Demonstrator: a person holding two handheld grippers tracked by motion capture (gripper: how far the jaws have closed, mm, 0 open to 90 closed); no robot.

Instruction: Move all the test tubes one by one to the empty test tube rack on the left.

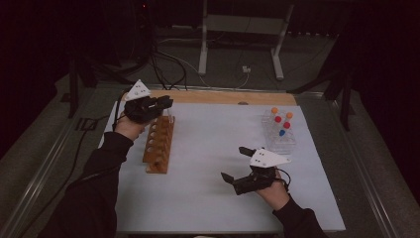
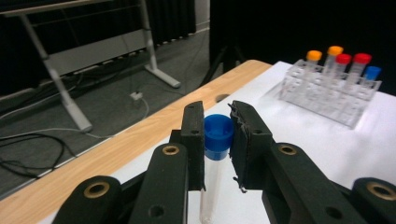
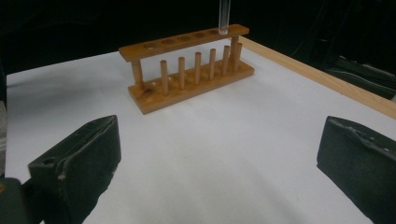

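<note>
On the left, the left gripper (image 1: 166, 105) pinches a clear tube with a blue cap (image 2: 218, 135) between its two black jaws, right over the far end of the wooden rack (image 1: 159, 144). On the right side of the white table (image 1: 213, 148), the right gripper (image 1: 236, 163) has its jaws spread wide with nothing in them. Past it stands a clear rack (image 1: 280, 134) with orange, red and blue capped tubes.

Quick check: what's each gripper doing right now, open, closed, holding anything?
Left gripper: closed on the blue-capped tube, held over the end of the wooden rack.
Right gripper: open, fingers wide apart, holding nothing.
</note>
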